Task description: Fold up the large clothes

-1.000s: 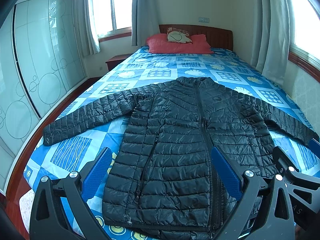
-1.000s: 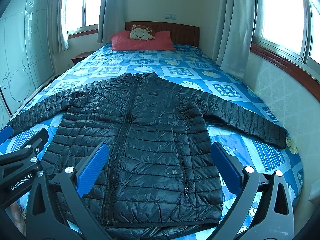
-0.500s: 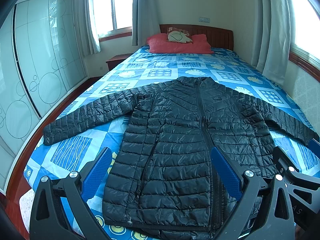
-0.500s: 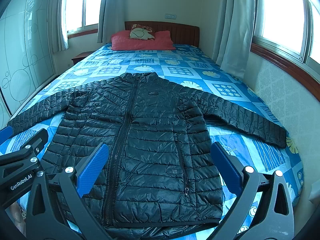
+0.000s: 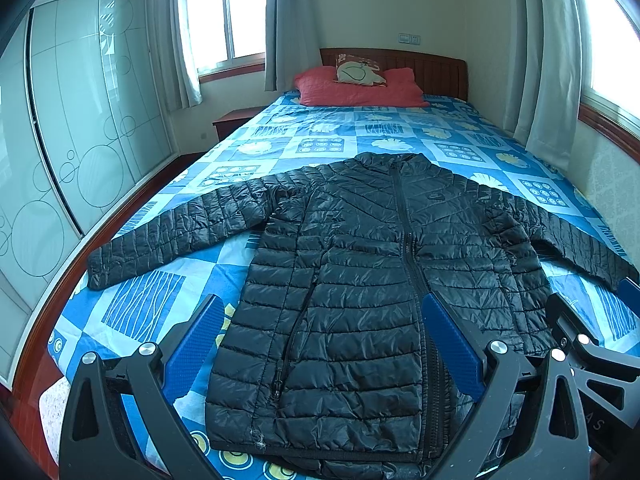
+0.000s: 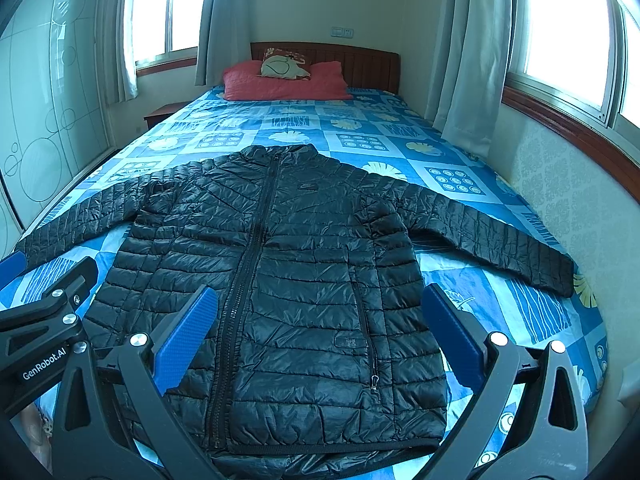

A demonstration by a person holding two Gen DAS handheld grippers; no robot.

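Note:
A black quilted puffer jacket (image 5: 360, 272) (image 6: 304, 264) lies flat and zipped on the bed, front up, collar toward the headboard, both sleeves spread out to the sides. My left gripper (image 5: 320, 344) hovers above the hem at the foot of the bed, open, blue pads wide apart and nothing between them. My right gripper (image 6: 320, 336) hovers beside it over the hem, also open and empty. Each gripper shows at the other view's edge.
The bed (image 5: 280, 148) has a blue patterned cover, with a red pillow (image 5: 356, 90) and a small cushion at the wooden headboard. Sliding wardrobe doors (image 5: 80, 140) stand to the left, a curtained wall with a window (image 6: 560, 32) to the right. A nightstand (image 5: 234, 120) sits by the bed.
Almost nothing moved. Both views have shifted very slightly; the jacket lies as before and both grippers stay open.

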